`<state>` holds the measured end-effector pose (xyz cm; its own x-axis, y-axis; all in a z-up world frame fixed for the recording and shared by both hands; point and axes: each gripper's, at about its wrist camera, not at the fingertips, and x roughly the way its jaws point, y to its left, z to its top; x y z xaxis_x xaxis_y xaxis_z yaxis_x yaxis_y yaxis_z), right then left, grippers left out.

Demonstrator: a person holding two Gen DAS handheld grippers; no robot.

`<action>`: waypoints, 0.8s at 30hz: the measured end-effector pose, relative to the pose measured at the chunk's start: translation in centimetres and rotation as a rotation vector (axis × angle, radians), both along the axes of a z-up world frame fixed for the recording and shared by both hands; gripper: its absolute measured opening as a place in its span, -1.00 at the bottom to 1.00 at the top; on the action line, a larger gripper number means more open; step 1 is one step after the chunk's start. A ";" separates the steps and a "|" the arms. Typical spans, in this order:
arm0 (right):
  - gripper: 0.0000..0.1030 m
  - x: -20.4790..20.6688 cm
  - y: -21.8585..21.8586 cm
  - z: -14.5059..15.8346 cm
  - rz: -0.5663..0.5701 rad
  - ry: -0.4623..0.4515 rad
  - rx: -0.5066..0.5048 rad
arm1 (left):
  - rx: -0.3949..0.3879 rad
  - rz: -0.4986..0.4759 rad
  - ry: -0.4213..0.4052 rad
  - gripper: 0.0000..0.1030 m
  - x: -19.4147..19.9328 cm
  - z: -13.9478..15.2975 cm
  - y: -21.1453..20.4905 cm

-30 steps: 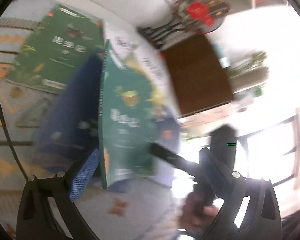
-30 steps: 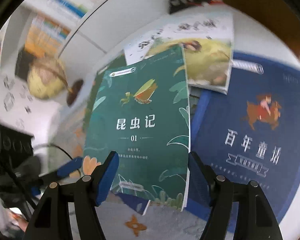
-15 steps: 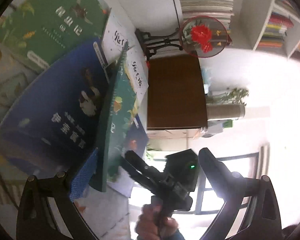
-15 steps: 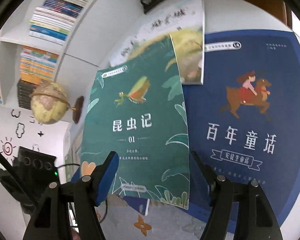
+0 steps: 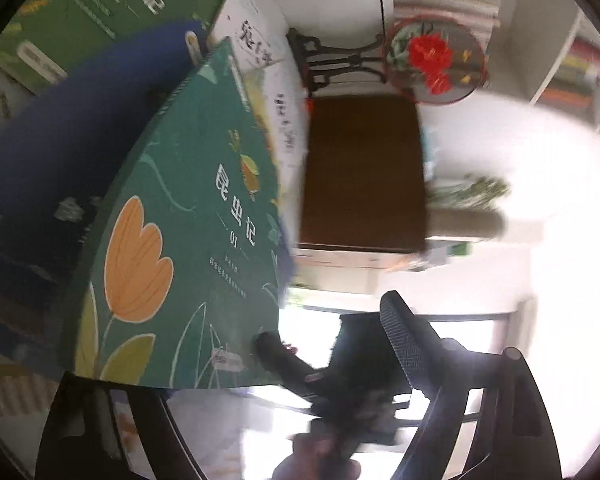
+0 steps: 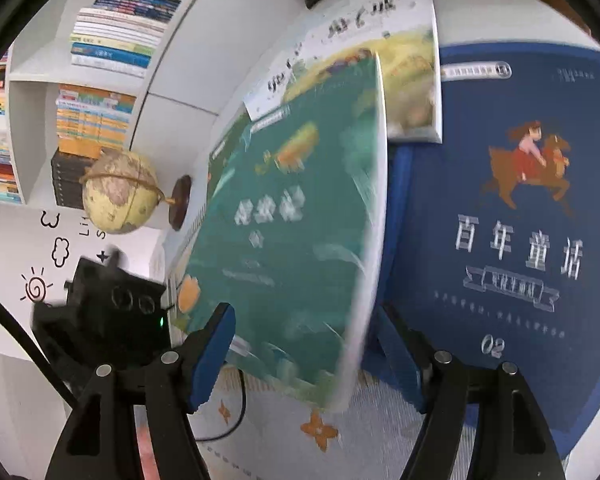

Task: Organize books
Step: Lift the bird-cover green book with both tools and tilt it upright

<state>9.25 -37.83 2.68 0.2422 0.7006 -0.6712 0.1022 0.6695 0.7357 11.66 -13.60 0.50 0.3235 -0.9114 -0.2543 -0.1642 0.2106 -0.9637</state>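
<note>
Green book (image 5: 188, 248) fills the left wrist view, tilted, lower edge right at the left gripper (image 5: 260, 360). Only the right finger shows clear; left one hidden behind/below the cover. Jaws have just been closing, with the book's edge between them, but can't tell if pads press yet. Blue book (image 5: 60, 152) lies behind it, to gripper's left. Second green book (image 5: 100, 8) further out, upper left. White book (image 5: 256, 44) just ahead beyond the green one's top. Right gripper's body and the person's hand (image 5: 320, 456) sit below, blurred. Brown cabinet (image 5: 364, 176) and red fan (image 5: 432, 64) ahead-right.

Right wrist view: right gripper (image 6: 304, 344) stands fairly wide, pads not touching anything. Green book (image 6: 292, 240) blurred, raised off the rug (image 6: 284, 432), its near corner hanging between the fingers. Blue book (image 6: 500, 220) flat, right of the gripper, partly under the right finger. White book (image 6: 364, 40) ahead, tucked under the green one's far end. Left gripper's body (image 6: 108, 312) at left. Globe (image 6: 120, 192) and shelves (image 6: 80, 92) far left.

Step, I judge: lifting the green book off the spread to stack it. Next probably needs a firm pinch on the edge by the left, then carrying it square onto another book; thin cover may flop or slip.
</note>
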 end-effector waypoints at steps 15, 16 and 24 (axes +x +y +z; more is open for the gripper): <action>-0.64 1.4 -0.3 0.3 -0.122 -0.069 0.011 | 0.345 -0.066 -0.039 0.58 -0.5 0.4 -1.1; -0.65 1.3 -0.1 0.6 -0.104 -0.086 -0.013 | 0.424 -0.081 -0.056 0.58 -0.7 0.5 -1.5; -0.65 1.8 2.3 2.8 0.075 -0.186 -0.255 | 0.796 -0.141 -0.172 0.58 -1.8 0.7 -3.6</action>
<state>11.06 -35.55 5.47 0.3311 0.5359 -0.7766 -0.0746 0.8354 0.5446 9.85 -17.19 1.24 0.3129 -0.5141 -0.7986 0.0506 0.8486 -0.5265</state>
